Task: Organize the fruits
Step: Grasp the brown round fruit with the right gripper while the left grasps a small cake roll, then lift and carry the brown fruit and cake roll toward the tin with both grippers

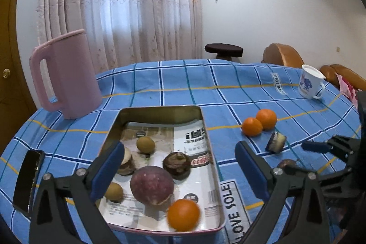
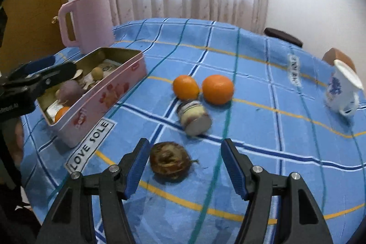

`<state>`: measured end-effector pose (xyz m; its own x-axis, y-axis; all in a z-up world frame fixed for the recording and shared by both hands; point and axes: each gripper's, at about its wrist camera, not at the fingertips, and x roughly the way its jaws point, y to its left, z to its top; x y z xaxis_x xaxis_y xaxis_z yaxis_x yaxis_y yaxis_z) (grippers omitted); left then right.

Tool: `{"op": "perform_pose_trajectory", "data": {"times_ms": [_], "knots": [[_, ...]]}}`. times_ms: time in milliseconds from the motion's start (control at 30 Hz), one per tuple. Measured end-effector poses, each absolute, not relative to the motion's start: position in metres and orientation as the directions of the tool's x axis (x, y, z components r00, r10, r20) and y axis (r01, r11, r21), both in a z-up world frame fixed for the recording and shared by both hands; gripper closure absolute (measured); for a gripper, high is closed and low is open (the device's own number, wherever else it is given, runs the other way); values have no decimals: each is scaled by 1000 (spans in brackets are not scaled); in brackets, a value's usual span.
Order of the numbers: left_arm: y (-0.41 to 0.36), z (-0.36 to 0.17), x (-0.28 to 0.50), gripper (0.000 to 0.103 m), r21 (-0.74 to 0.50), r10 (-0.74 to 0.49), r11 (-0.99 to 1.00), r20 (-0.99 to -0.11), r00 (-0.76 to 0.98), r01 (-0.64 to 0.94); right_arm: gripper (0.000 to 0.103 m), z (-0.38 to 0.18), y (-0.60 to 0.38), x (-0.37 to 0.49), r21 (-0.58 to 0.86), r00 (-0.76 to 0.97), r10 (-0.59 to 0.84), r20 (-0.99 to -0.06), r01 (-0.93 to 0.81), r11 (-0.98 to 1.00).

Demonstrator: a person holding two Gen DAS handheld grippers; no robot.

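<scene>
A round bench under a blue checked cloth [image 1: 183,84] carries a shallow pink metal tin [image 2: 107,97] with a gold inside. In the tin lie one blurred orange [image 1: 184,214], one large purple-brown round fruit [image 1: 152,184], one dark brown wrinkled fruit [image 1: 176,162], two small tan fruits [image 1: 145,143] and a cut brown-and-white piece [image 1: 126,164] partly hidden by a blue pad. From the right camera the tin's wall hides most of its contents.

Out on the cloth sit two oranges [image 2: 202,87] touching each other, a short cut chunk with a purple skin and pale flesh [image 2: 194,117] just beside them, and a brown wrinkled fruit with a thin stalk [image 2: 170,160], blurred.

The left tongs [image 1: 178,175] hang released over the tin, gripping nothing. The right tongs [image 2: 183,168] stand parted around the brown wrinkled fruit, pads clear of it.

A tall pink plastic jug [image 1: 68,74] stands behind the tin, a black phone [image 1: 28,180] lies left of it, and a white mug with blue flowers [image 1: 311,84] sits well apart at the far right.
</scene>
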<state>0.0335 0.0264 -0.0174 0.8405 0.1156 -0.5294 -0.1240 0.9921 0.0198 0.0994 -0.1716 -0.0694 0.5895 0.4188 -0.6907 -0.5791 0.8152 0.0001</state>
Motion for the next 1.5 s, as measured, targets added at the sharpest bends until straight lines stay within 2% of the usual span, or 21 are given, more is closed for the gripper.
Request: {"op": "perform_pose_trajectory", "data": {"times_ms": [167, 200, 233, 433, 700, 867, 967, 1033, 1100, 1233, 1333, 1500], "knots": [[15, -17, 40, 4, 32, 111, 993, -534, 838, -111, 40, -79, -159, 103, 16, 540, 428, -724, -608, 794], [13, -16, 41, 4, 27, 103, 994, -536, 838, -104, 43, -81, -158, 106, 27, 526, 433, -732, -613, 790], [10, -16, 42, 4, 25, 93, 995, -538, 838, -94, 59, -83, -158, 107, 34, 514, 433, -740, -615, 788], [-13, -16, 51, 4, 35, 47, 999, -543, 839, -33, 59, -79, -167, 101, 14, 536, 424, -730, -608, 794], [-50, -30, 79, 4, 11, -29, 999, -597, 801, 44, 59, -71, -223, 126, -38, 665, 275, -695, -415, 909], [-76, -41, 97, 11, 20, -63, 995, -632, 773, 98, 59, -69, -233, 133, -39, 684, 238, -689, -363, 931], [-87, -47, 104, 12, 18, -96, 990, -652, 752, 142, 59, -69, -234, 135, -36, 684, 240, -689, -362, 931], [-94, -51, 110, 17, 21, -109, 986, -668, 736, 165, 59, -70, -236, 134, -27, 677, 247, -693, -367, 930], [-96, -55, 116, 30, 6, -125, 984, -688, 715, 178, 59, -70, -238, 134, -20, 671, 251, -697, -369, 929], [-98, -62, 123, 44, -33, -156, 981, -715, 682, 189, 59, -72, -237, 136, -17, 666, 256, -701, -374, 927], [-98, -62, 123, 62, -52, -184, 976, -716, 673, 212, 59, -72, -237, 136, -13, 663, 262, -701, -379, 925], [-103, -60, 120, 64, -29, -183, 973, -707, 683, 230, 59, -71, -239, 135, -6, 670, 271, -691, -380, 925]]}}
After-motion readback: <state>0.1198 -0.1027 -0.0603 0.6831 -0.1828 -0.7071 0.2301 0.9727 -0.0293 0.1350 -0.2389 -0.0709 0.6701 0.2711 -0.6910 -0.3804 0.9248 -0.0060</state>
